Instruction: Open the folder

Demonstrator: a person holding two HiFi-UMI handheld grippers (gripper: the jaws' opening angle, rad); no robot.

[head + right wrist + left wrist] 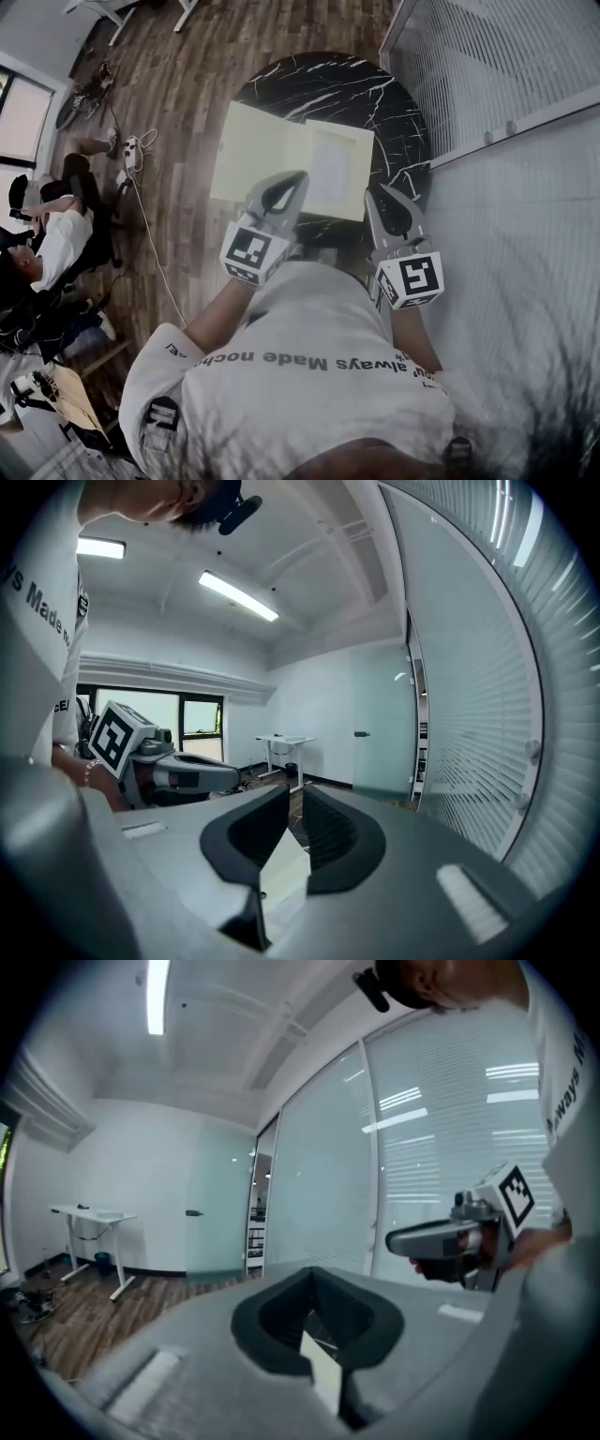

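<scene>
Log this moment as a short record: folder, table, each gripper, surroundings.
folder: yellow, spread open flat on the table
table: round, black marble top
left gripper: held up near the folder's near edge, jaws together, nothing held
right gripper: held up beside it, jaws slightly apart, nothing held
surroundings: wooden floor, glass wall

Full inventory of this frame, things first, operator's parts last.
folder: one, pale yellow, flat on table
table: one, round, black marble, under folder
desk: one, white, far wall
cable: one, white, wood floor left
glass wall: one, white blinds, right of table
seated person: one, white top, far left
left gripper: one, grey, jaws together, empty, above folder's near edge
right gripper: one, grey, jaws slightly apart, empty
</scene>
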